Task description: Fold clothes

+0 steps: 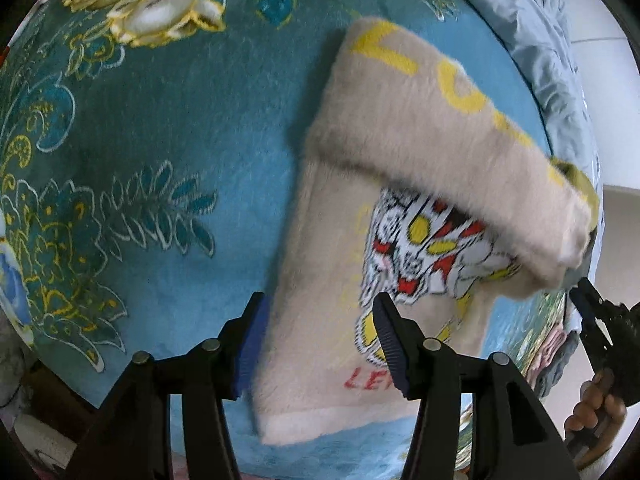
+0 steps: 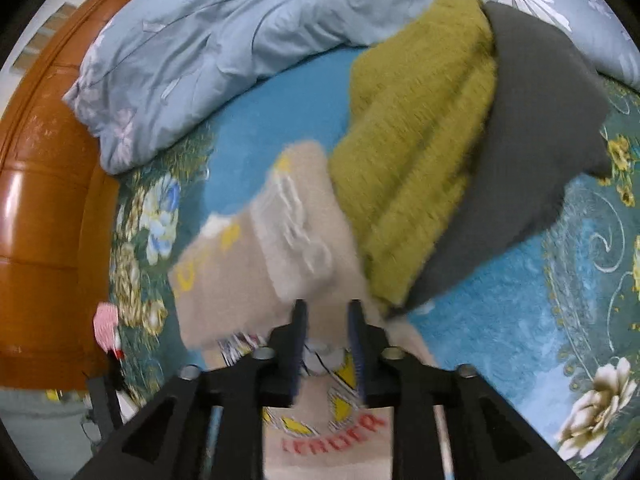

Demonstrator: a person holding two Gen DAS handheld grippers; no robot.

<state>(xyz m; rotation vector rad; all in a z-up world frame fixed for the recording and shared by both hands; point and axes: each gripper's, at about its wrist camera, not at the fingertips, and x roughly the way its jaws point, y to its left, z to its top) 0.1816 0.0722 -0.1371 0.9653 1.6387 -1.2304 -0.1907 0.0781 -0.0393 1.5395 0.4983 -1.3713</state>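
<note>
The garment (image 1: pixel 400 208), half-folded, could slump crooked if the right gripper (image 2: pixel 327 312), pinching its corner, lets go early; left gripper (image 1: pixel 320 312) hangs released.

Beige fleece garment (image 1: pixel 360 248): yellow lettering, red lettering, white-red-yellow-black graphic. Bed cover (image 1: pixel 160 128): teal, yellow-and-white floral pattern. Quilt (image 2: pixel 208 48): pale blue, white flowers. Olive-green garment (image 2: pixel 416 128). Dark grey garment (image 2: pixel 536 136). Orange-brown wooden headboard (image 2: pixel 40 200). Gripper fingers (image 1: pixel 390 340): black, blue pads.
</note>
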